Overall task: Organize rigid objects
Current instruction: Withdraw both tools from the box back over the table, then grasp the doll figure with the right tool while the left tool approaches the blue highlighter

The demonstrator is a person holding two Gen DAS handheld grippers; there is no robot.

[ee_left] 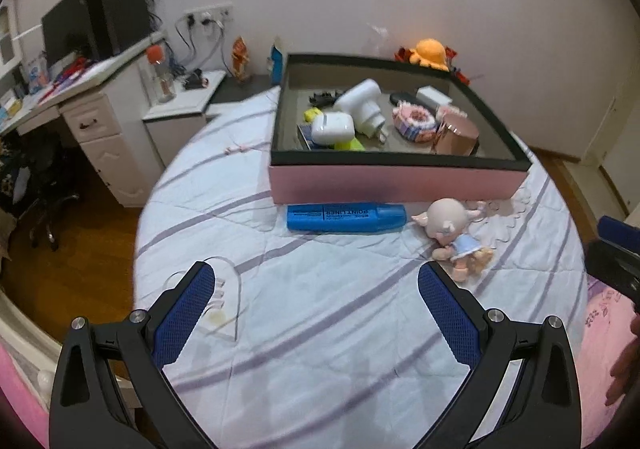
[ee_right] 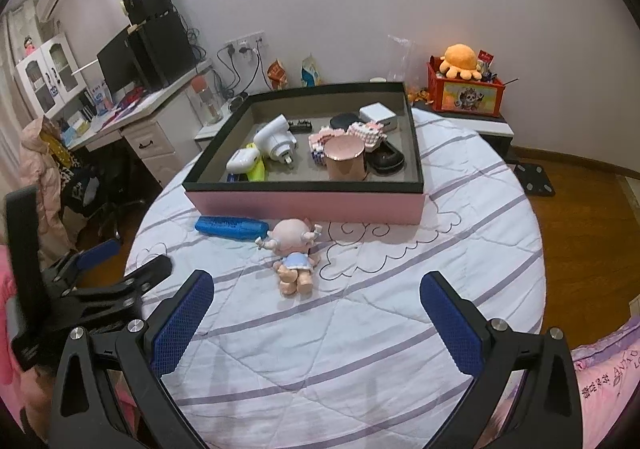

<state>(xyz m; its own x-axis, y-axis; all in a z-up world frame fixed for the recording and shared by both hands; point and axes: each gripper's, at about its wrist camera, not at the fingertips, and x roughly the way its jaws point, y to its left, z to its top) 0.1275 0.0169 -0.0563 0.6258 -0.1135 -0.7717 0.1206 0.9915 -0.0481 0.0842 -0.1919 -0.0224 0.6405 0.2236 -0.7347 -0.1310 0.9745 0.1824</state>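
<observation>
A round bed with a pale blue quilt crossed by purple stripes (ee_left: 320, 329) fills the middle of a bedroom with white walls and a wooden floor. A white desk with drawers (ee_right: 148, 141) stands beyond the bed's far-left edge, carrying a black monitor (ee_right: 116, 65).

On the far half of the quilt sits a shallow pink cardboard box with a black rim (ee_left: 396, 185). Inside it lie a white plug adapter (ee_left: 362, 103), a white earbud case (ee_left: 332, 128) resting on a yellow highlighter (ee_left: 348, 145), a pink block-built figure (ee_left: 414, 121), a rose-gold metal cylinder (ee_left: 456, 137) near the front-right corner, a small white cube charger (ee_right: 378, 116) at the back and a flat black case (ee_right: 386, 161).

Touching the box's front wall lies a blue highlighter pen (ee_left: 346, 217). Just beside its cap end, a small pig-headed doll in a light blue dress (ee_right: 294, 253) lies on the quilt, apart from the box.

The left gripper (ee_left: 316, 289) hovers over the near quilt with its blue-padded fingers spread wide, holding nothing. The right gripper (ee_right: 316, 293) is equally wide and empty, with the doll lying ahead between its fingertips. An orange plush octopus (ee_right: 460, 59) sits on a red box beyond the far-right edge.
</observation>
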